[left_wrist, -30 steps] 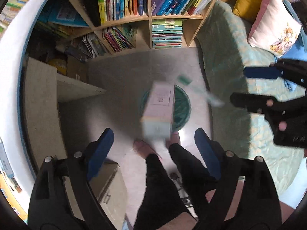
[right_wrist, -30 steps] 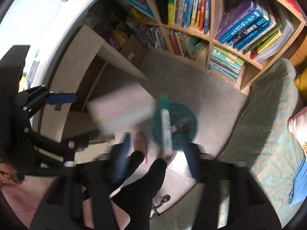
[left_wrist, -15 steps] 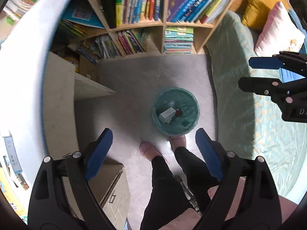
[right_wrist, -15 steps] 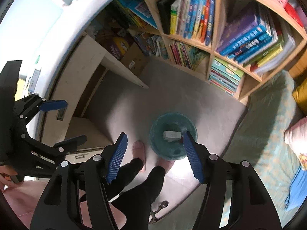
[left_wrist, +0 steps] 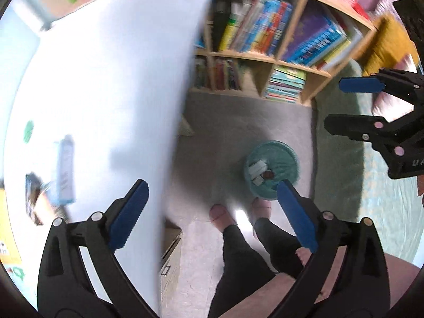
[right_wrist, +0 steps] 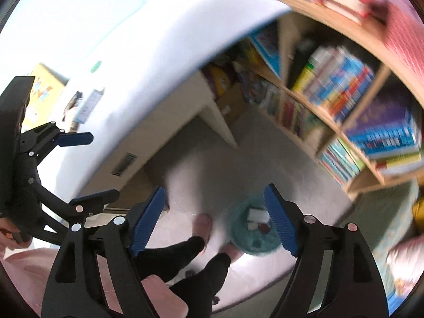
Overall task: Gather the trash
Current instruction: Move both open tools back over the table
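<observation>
While both grippers hang empty with their blue fingers spread wide, the trash left to collect lies at the far left on the white desk (left_wrist: 100, 84): a slim pale-blue box (left_wrist: 64, 169) with a dark crumpled wrapper (left_wrist: 33, 198) just beside it. The box looks light and stiff, its long axis running away from the viewer, so pinching across its narrow middle seems best; the wrapper looks soft and crushable. Further right, the left gripper (left_wrist: 212, 214) and right gripper (right_wrist: 214, 217) hover above the teal bin (left_wrist: 273, 169) on the floor.
</observation>
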### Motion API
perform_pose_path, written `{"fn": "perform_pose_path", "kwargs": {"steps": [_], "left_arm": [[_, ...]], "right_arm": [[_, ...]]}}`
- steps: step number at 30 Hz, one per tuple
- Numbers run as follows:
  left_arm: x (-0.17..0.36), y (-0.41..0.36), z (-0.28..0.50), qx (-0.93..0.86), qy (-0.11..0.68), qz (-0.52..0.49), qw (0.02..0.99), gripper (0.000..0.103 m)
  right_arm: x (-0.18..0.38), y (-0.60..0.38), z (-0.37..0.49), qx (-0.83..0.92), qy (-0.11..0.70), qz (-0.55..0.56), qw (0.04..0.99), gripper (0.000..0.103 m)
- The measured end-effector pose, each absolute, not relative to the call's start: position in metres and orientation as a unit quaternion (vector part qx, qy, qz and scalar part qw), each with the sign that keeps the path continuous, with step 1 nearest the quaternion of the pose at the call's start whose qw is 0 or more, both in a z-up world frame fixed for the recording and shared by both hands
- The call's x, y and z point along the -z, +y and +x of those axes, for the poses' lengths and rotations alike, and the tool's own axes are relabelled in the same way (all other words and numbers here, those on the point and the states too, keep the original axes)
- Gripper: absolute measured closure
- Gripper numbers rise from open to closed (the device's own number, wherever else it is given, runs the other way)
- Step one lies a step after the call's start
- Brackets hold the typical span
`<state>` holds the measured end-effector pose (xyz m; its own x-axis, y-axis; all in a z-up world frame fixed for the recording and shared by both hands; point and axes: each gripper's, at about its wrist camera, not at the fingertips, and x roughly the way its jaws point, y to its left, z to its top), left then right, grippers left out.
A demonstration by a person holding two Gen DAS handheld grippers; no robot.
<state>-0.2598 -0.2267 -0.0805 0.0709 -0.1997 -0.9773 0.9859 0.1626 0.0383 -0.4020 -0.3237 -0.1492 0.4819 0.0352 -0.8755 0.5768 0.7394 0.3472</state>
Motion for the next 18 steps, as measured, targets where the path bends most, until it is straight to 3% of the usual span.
{"fn": "perform_pose_path", "kwargs": {"steps": [4, 18], "left_arm": [[0.071, -0.2, -0.214, 0.459, 0.481, 0.395, 0.634, 0.007], [0.061, -0.097, -0.07, 0.344, 0.52, 0.314, 0.716, 0.007]], "right_arm": [[0.137, -0.312, -0.361, 0.135, 0.483, 0.289, 0.815, 0.016], [0.113, -0.263, -0.223, 0.033, 0.504, 0.234, 0.831, 0.016]]}}
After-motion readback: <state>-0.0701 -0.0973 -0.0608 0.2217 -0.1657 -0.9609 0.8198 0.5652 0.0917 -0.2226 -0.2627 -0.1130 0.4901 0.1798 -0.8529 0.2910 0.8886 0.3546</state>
